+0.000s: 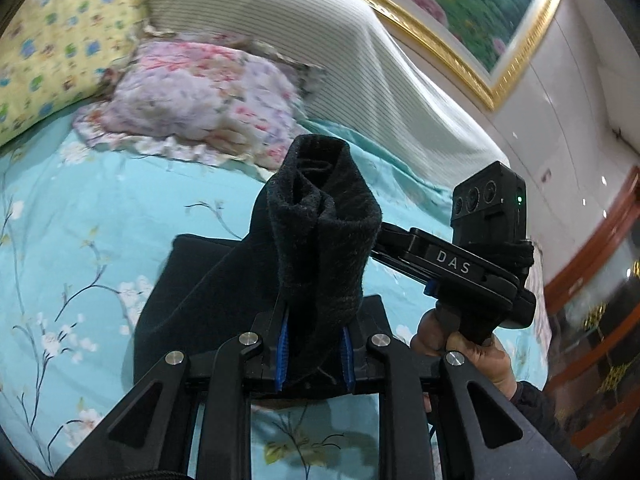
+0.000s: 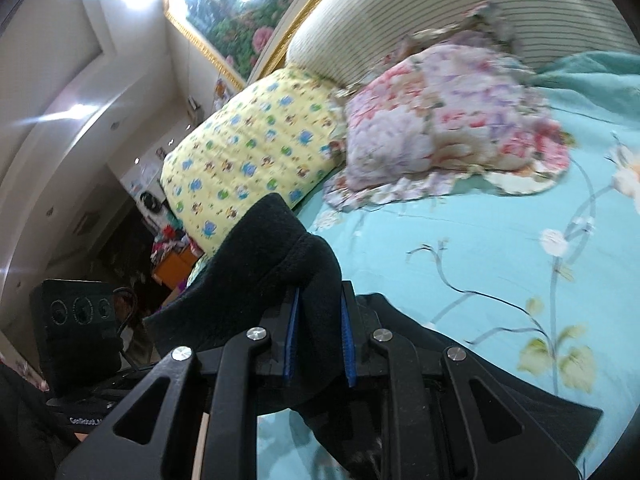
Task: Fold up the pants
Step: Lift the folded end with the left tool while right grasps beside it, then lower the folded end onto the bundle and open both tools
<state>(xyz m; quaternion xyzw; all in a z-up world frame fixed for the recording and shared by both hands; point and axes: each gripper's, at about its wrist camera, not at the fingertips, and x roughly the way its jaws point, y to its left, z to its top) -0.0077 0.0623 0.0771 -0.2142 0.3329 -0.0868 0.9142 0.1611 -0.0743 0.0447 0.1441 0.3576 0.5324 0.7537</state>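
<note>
**Two grips, one lifted edge**

Left wrist: my left gripper (image 1: 314, 350) clamps the black pants (image 1: 320, 232) above the bed (image 1: 80, 208).

Right wrist: my right gripper (image 2: 320, 340) pinches them too. I should carry both corners level, keeping the fold square.

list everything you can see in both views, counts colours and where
pants: one, black, bunched edge clamped in both grippers, the rest lying on the bed sheet
bed sheet: one, turquoise with white blossom print, under the pants
yellow pillow: one, yellow with blue and green print, at the head of the bed
floral pillow: one, pink and lilac with a frill, beside the yellow pillow
headboard: one, cream with fine stripes, behind the pillows
painting: one, green landscape with pink flowers in a gold frame, on the wall above the headboard
left gripper: black with blue pads, shut on the pants
right gripper: black with blue pads, shut on the pants
right hand: one, holding the right gripper's handle
</note>
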